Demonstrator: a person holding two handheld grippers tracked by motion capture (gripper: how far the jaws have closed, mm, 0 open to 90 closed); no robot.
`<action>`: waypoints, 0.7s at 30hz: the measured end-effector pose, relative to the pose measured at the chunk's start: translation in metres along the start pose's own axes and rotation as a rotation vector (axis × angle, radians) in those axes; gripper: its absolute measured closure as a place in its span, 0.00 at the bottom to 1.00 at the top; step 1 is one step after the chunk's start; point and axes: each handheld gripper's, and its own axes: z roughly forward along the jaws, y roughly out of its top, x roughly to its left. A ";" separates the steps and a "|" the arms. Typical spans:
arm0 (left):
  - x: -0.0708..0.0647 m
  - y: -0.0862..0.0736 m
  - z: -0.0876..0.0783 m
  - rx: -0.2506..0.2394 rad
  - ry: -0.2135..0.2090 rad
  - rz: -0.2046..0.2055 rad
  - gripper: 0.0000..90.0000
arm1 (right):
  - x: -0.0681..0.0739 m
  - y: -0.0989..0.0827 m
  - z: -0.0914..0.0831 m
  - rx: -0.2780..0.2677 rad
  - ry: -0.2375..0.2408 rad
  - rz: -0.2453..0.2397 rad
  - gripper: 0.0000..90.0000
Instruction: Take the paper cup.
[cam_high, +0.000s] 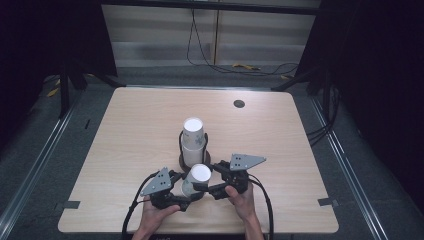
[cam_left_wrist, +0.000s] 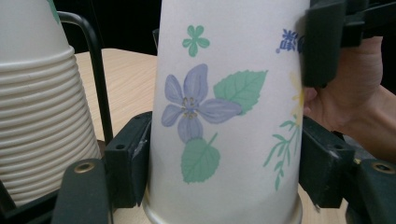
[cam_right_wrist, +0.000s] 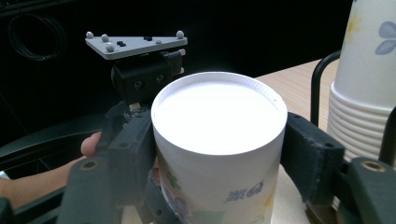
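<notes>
1. The paper cup (cam_high: 196, 178) stands upside down on the table (cam_high: 130, 135), its flat white base up and its wide rim down on the wood, directly between the two grippers, near the table's front edge.
2. It carries printed flowers and green leaves on its wall, seen close in the left gripper view (cam_left_wrist: 224, 116); its round white base faces the camera in the right gripper view (cam_right_wrist: 219, 116).
3. The left gripper (cam_high: 186, 192) reaches in from the cup's left and sits low on it, near the rim. Its two jaws are pressed against the cup's lower wall on opposite sides, pinching it.
4. The right gripper (cam_high: 201, 187) comes in from the cup's right and sits higher, near the base. Its jaws flank the upper wall; whether the pads press or stand just off it I cannot tell.
5. Both hands come up from the near edge, the left hand (cam_high: 156, 212) and the right hand (cam_high: 240, 195) each wrapped around a gripper's body, forearms angled inward so the tools meet at the cup.
6. Just beyond the grippers, a stack of cups (cam_high: 193, 140) stands in a black wire holder (cam_high: 181, 142) with a round base.
</notes>
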 end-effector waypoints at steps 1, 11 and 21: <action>0.000 0.000 0.000 0.000 0.001 0.000 0.32 | 0.000 0.000 0.000 -0.001 -0.002 0.000 0.33; 0.001 0.000 -0.002 0.022 0.005 0.001 0.32 | 0.002 0.001 0.000 -0.026 -0.055 -0.005 0.24; 0.004 0.002 -0.007 0.047 0.021 0.003 0.32 | 0.001 0.000 -0.007 -0.032 -0.082 -0.016 0.19</action>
